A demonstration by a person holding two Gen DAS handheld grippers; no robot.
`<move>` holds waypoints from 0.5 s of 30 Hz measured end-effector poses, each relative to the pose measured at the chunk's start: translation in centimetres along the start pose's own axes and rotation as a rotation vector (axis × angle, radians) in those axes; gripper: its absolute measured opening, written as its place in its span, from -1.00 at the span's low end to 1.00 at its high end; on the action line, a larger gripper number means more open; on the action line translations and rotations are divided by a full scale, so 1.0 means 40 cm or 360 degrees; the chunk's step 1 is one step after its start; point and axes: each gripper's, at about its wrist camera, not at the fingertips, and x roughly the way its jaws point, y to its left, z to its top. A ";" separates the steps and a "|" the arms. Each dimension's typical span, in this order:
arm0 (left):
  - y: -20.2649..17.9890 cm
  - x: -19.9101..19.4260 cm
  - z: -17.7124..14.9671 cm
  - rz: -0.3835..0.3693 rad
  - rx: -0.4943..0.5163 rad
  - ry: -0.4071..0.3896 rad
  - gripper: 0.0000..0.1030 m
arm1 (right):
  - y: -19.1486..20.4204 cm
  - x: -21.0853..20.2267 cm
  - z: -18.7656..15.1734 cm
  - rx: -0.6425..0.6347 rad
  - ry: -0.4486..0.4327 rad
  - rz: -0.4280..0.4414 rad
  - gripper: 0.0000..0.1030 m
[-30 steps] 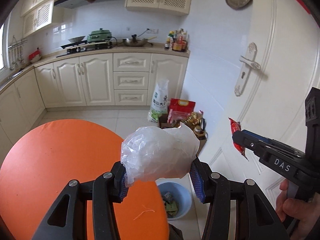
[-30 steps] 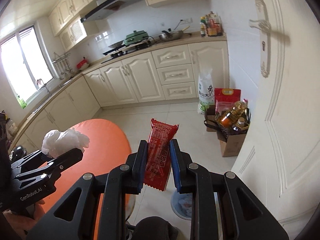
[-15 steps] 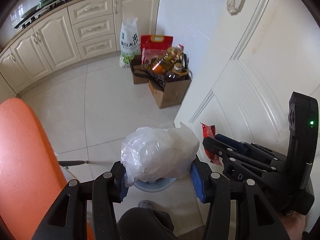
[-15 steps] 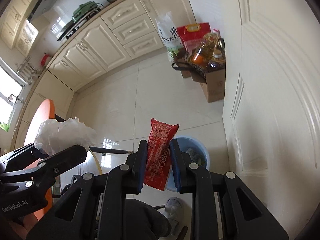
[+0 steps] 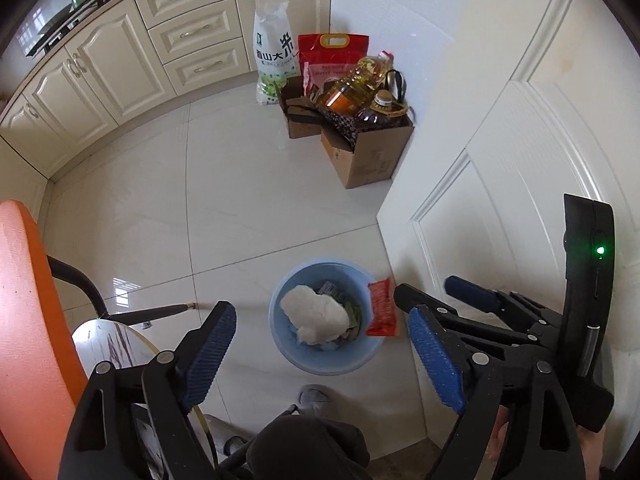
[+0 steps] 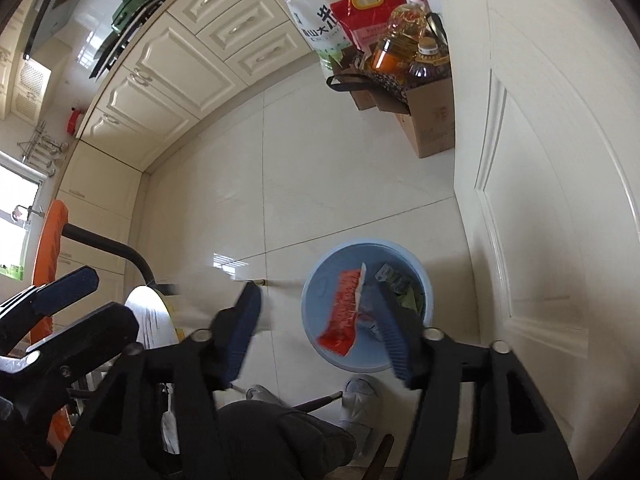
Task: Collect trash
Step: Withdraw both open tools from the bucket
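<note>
Both our grippers hang over the blue bin (image 5: 325, 362) on the tile floor, pointing steeply down.

Left gripper (image 5: 320, 354): jaws have just been opening and now stand spread wide, nothing between the pads. The crumpled white plastic bag (image 5: 314, 314) sits inside the bin on top of other scraps, clear of our fingers.

Right gripper (image 6: 320, 328): jaws have just been opening too, also spread, pads touching nothing. The red wrapper (image 6: 344, 314) is loose between them, over the bin's mouth. From the left wrist view the same wrapper shows at the bin's right rim, just beside the right gripper's tip; we can't tell whether it is resting on the rim or in the air. The right wrist view is motion-blurred around the fingers.

Bin stands just beside the white door (image 5: 520, 160), near a person's grey shoe (image 5: 314, 398). Orange table (image 5: 28, 320) at the left edge. Cardboard box (image 5: 372, 156) with oil bottles stands well apart, by the cabinets (image 5: 120, 52).
</note>
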 end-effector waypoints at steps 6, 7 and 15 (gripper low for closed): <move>-0.027 0.019 0.031 0.0078 0.0015 -0.0049 0.82 | -0.003 -0.028 0.000 0.0015 -0.0057 -0.0098 0.91; -0.037 0.010 0.027 0.0102 0.0012 -0.0083 0.83 | -0.001 -0.036 -0.001 0.0015 -0.0077 -0.0106 0.92; -0.066 -0.162 -0.104 0.0229 0.0035 -0.0422 0.92 | 0.051 -0.162 -0.009 0.0066 -0.0235 -0.0091 1.00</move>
